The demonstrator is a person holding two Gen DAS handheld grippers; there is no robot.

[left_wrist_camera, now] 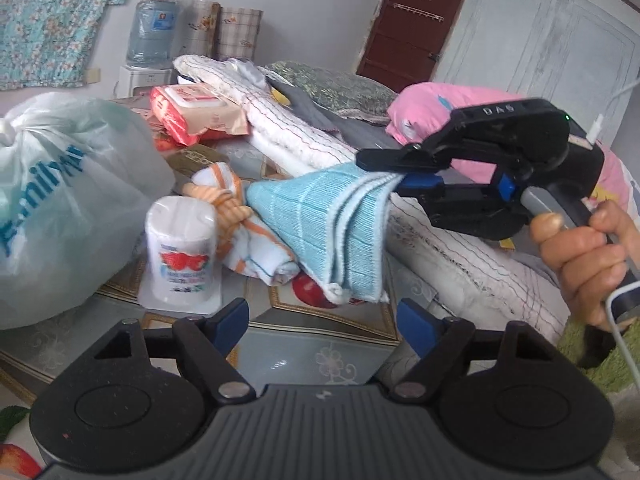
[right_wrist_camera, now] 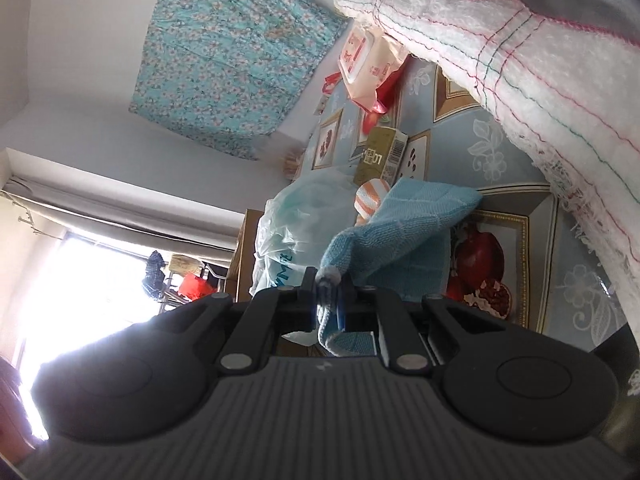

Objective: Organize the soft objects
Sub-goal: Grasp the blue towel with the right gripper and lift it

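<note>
My right hand-held gripper (left_wrist_camera: 394, 170) is pinched tight on one corner of the folded light-blue knitted cloth (left_wrist_camera: 332, 224). The cloth is soft and ribbed, with a faint grid of lines and thick fluffy white edges. It hangs from the pinched corner in a fan shape, narrow at the top and wide at the bottom. Its long side runs from the gripper at the upper right down to the lower left, and its bottom end touches the counter with the shiny blue fruit-picture cover (left_wrist_camera: 304, 354). In the right wrist view I see the same cloth (right_wrist_camera: 404, 236) bunched between the black fingers (right_wrist_camera: 308, 280). My left hand-held gripper (left_wrist_camera: 322, 322) is wide apart and holds nothing; it sits low, just below the cloth. Just beside the cloth lies a knotted orange-and-white striped towel (left_wrist_camera: 244, 224), lumpy and soft. Near that stands a round white tissue roll in clear wrap (left_wrist_camera: 182, 248), and a big puffy see-through plastic bag (left_wrist_camera: 60, 200). Behind the cloth runs a long rolled white fuzzy blanket with coloured stitch lines (left_wrist_camera: 288, 128).
</note>
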